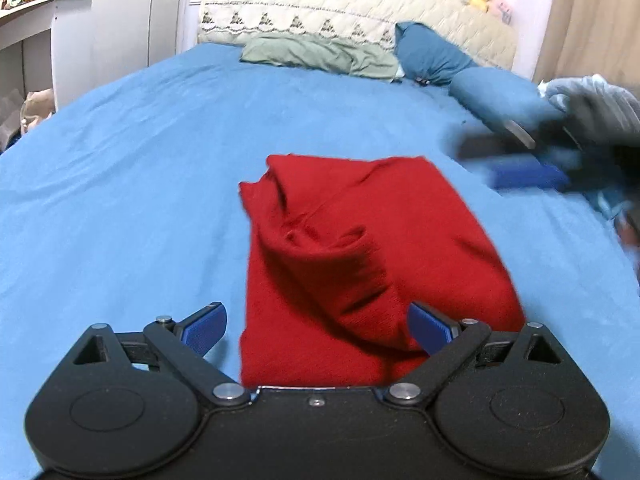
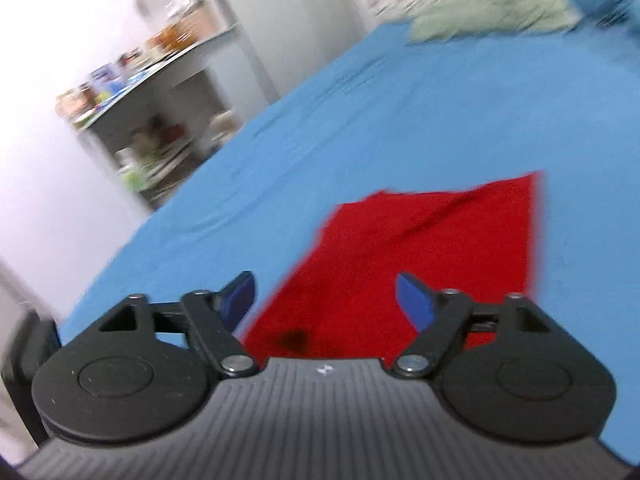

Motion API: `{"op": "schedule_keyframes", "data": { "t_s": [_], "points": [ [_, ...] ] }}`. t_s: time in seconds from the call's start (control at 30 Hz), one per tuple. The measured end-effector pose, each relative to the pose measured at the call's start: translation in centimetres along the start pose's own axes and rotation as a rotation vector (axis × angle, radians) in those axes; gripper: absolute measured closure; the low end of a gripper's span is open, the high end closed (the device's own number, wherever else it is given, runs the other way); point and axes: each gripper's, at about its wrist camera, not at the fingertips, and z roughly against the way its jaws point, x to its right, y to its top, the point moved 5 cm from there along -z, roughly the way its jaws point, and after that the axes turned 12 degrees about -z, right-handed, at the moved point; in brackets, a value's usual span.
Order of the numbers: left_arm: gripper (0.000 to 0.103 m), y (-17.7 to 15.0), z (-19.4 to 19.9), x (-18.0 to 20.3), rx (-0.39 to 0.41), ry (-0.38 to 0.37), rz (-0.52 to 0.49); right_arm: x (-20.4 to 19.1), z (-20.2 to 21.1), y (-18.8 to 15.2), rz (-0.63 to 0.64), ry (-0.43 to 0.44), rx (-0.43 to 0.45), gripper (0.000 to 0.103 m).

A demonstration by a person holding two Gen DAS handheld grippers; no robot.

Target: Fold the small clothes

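Observation:
A red knitted garment (image 1: 360,248) lies folded and a little rumpled on the blue bed sheet (image 1: 140,180). My left gripper (image 1: 316,322) hovers over its near edge, jaws wide apart and nothing between the blue pads. In the left wrist view the right gripper (image 1: 520,160) shows as a blur at the right, held by a gloved hand (image 1: 596,108), off the garment's far right corner. The right wrist view is blurred: the right gripper (image 2: 324,300) is open above the red garment (image 2: 420,248), with nothing between its blue pads.
A green cloth (image 1: 320,54) and blue pillows (image 1: 432,54) lie at the head of the bed by a cream quilted headboard (image 1: 340,0) with plush toys. White shelves (image 2: 152,120) with clutter stand left of the bed.

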Motion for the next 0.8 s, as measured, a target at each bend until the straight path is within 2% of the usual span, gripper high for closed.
{"op": "schedule_keyframes", "data": {
  "t_s": [0.13,0.3,0.43,0.63,0.8],
  "points": [
    [0.011,0.5,-0.2,0.2,0.014,-0.030,0.040,3.7,3.7,-4.5,0.016,-0.144,0.056,0.007],
    [0.013,0.8,-0.2,0.3,0.013,-0.036,0.065,6.8,3.4,-10.2,0.051,-0.308,0.045,0.007],
    [0.013,1.1,-0.8,0.5,0.007,-0.035,0.070,7.2,1.6,-11.9,0.030,-0.330,0.054,0.009],
    [0.013,1.4,-1.7,0.2,0.007,-0.029,0.106,7.0,0.1,-11.9,0.045,-0.374,0.097,0.009],
    [0.015,1.7,-2.1,-0.9,0.023,0.006,0.156,7.3,0.4,-13.0,0.127,-0.401,0.098,0.009]
  ]
}}
